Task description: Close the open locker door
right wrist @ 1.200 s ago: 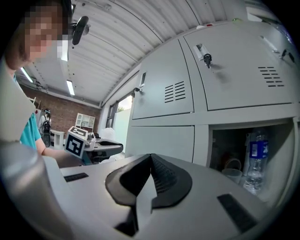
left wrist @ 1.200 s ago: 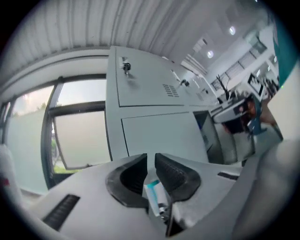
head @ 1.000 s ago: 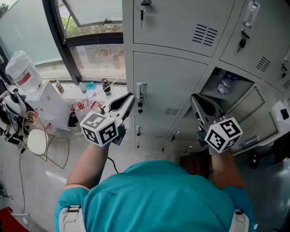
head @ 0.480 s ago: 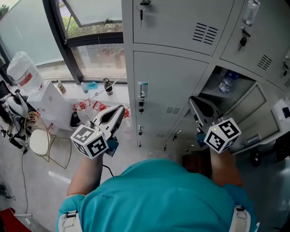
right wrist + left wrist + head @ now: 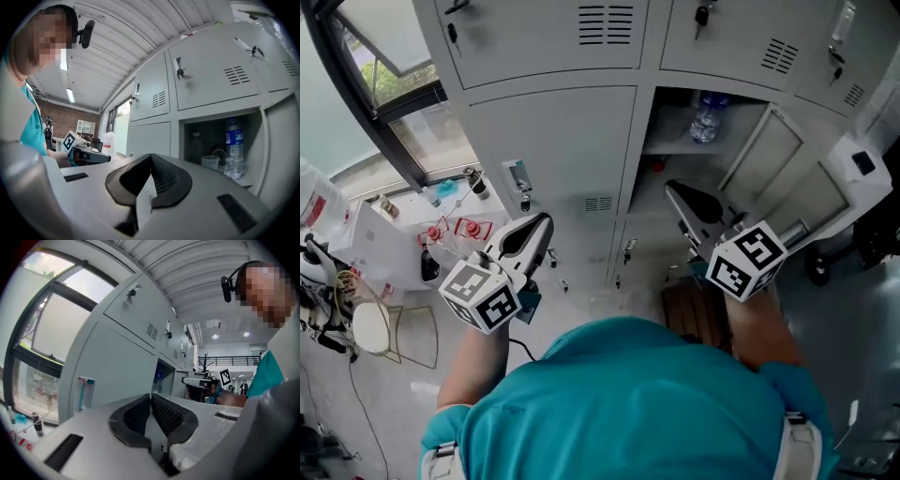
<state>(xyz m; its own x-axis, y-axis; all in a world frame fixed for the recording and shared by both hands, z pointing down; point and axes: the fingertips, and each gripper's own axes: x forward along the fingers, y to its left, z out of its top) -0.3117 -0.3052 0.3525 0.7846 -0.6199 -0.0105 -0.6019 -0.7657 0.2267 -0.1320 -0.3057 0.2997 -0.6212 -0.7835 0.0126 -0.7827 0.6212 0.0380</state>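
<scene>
Two changes stand out against the earlier frames: the left tool (image 5: 544, 223), whose jaws stood apart a second ago, is now clenched on nothing, and the whole bank of lockers (image 5: 553, 141) has slid toward the left of the head view, so the open compartment (image 5: 670, 155) now sits upper centre instead of far right. The right tool (image 5: 672, 189) is clenched too, empty, black ribbed pads (image 5: 161, 176) meeting tip to tip. It hangs in front of the compartment, apart from it. The locker door (image 5: 783, 164) stands swung out at the upper right of the head view, untouched; its lower edge is hidden behind the right tool's marker cube (image 5: 745, 261). A clear plastic bottle (image 5: 233, 150) with a blue label stands on the shelf inside beside a translucent cup (image 5: 211, 162); in the head view the bottle's top is cut off by the compartment frame. The lockers are smooth grey painted sheet metal with louvred slots. What lies deeper inside the dark compartment cannot be made out
</scene>
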